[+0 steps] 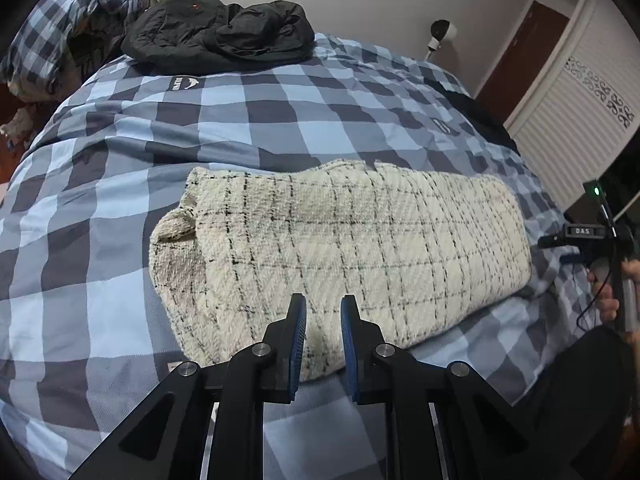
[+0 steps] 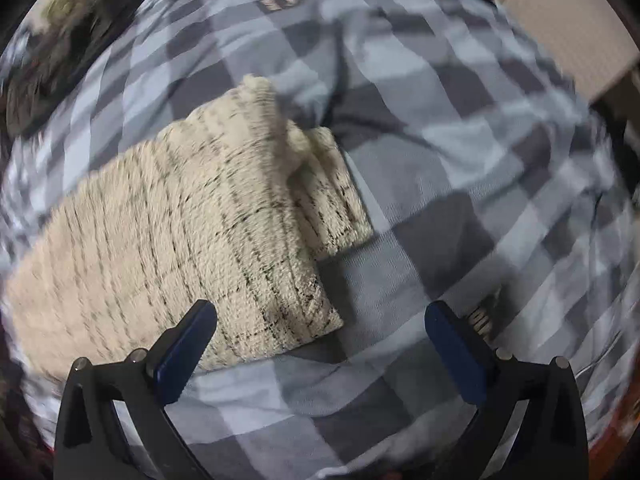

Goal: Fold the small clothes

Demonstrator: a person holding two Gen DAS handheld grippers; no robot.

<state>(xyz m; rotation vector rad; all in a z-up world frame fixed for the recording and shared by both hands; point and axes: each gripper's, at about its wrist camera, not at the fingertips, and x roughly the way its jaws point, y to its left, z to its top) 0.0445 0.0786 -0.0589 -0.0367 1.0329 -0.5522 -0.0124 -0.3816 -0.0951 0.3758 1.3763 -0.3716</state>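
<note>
A cream knitted garment (image 1: 340,248) with thin black check lines lies folded into a long block on the blue checked bed cover (image 1: 120,208). My left gripper (image 1: 323,312) hovers over its near edge, jaws a narrow gap apart, holding nothing. In the right wrist view the same garment (image 2: 172,240) lies at left, one folded layer sticking out at its right end. My right gripper (image 2: 320,320) is wide open and empty, its left finger over the garment's near corner. The right gripper body (image 1: 600,240) shows at the right edge of the left wrist view.
A black jacket (image 1: 220,36) lies at the far end of the bed. A checked pillow or duvet heap (image 1: 60,28) sits at the far left. A white louvred wardrobe (image 1: 580,112) and a dark door (image 1: 520,56) stand to the right. The right wrist view is motion-blurred.
</note>
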